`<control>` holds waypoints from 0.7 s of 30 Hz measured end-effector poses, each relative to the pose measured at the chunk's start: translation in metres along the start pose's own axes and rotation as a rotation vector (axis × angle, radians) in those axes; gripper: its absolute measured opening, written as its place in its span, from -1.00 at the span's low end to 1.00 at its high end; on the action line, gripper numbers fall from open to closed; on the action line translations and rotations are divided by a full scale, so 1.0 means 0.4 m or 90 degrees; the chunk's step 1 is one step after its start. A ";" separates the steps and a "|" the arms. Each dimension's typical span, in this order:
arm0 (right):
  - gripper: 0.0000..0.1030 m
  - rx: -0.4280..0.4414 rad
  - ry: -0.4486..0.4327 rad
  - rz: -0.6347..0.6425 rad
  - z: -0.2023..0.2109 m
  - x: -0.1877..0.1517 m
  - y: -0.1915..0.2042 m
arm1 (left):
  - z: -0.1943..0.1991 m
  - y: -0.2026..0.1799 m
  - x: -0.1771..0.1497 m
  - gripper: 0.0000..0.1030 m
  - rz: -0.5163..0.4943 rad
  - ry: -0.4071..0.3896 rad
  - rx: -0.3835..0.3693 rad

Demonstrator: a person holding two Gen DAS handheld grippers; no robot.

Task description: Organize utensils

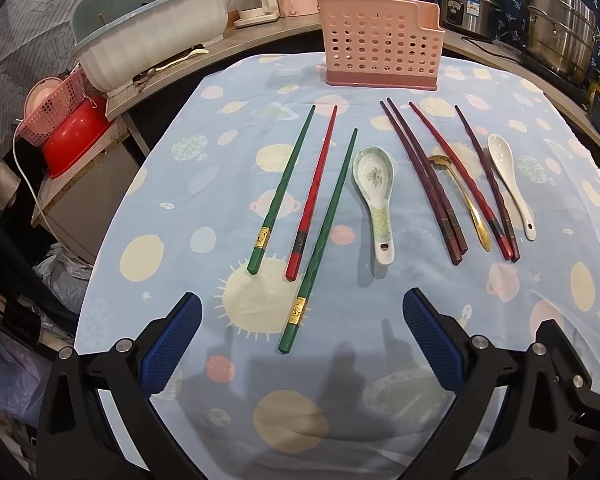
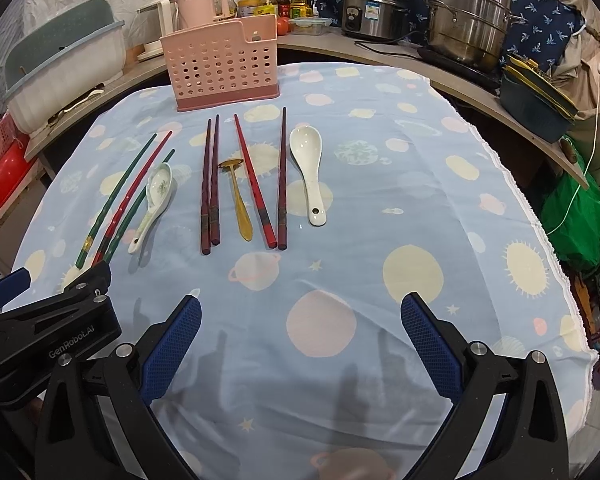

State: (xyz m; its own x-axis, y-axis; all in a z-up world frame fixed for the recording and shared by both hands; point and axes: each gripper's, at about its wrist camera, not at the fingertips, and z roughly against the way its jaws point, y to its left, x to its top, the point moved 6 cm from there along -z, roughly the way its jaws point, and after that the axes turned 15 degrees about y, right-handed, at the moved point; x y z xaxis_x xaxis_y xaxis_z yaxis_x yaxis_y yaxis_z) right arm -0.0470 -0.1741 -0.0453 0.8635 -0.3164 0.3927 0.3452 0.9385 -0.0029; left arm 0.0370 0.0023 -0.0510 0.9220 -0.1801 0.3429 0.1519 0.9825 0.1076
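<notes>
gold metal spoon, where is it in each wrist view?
Left wrist: gold metal spoon right of centre, between dark and red chopsticks.
Right wrist: left of centre, same neighbours.
Shared landmark: pink perforated plastic utensil holder beyond it.

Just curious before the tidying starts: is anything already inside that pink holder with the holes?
Through the holes of the pink utensil holder nothing shows, and nothing sticks out above its rim. Its floor behind the solid base is hidden.

I see the bench under a blue planet-print cloth. On it: pink perforated holder upright at the far edge; green and red chopsticks, patterned spoon, dark chopsticks, gold spoon, white spoon lying in a row.
</notes>
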 end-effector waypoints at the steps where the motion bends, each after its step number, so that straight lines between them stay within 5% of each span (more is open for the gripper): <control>1: 0.88 0.001 0.000 0.000 0.000 0.000 0.000 | -0.001 0.000 0.001 0.87 0.000 0.000 0.000; 21: 0.88 0.001 0.003 0.001 -0.004 0.001 0.004 | -0.007 0.002 0.001 0.87 0.002 0.001 0.001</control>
State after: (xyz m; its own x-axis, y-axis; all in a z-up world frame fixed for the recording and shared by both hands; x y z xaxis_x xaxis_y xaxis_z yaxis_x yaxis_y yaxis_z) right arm -0.0454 -0.1729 -0.0464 0.8658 -0.3156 0.3884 0.3435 0.9392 -0.0025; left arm 0.0387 0.0031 -0.0535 0.9232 -0.1763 0.3416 0.1477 0.9831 0.1082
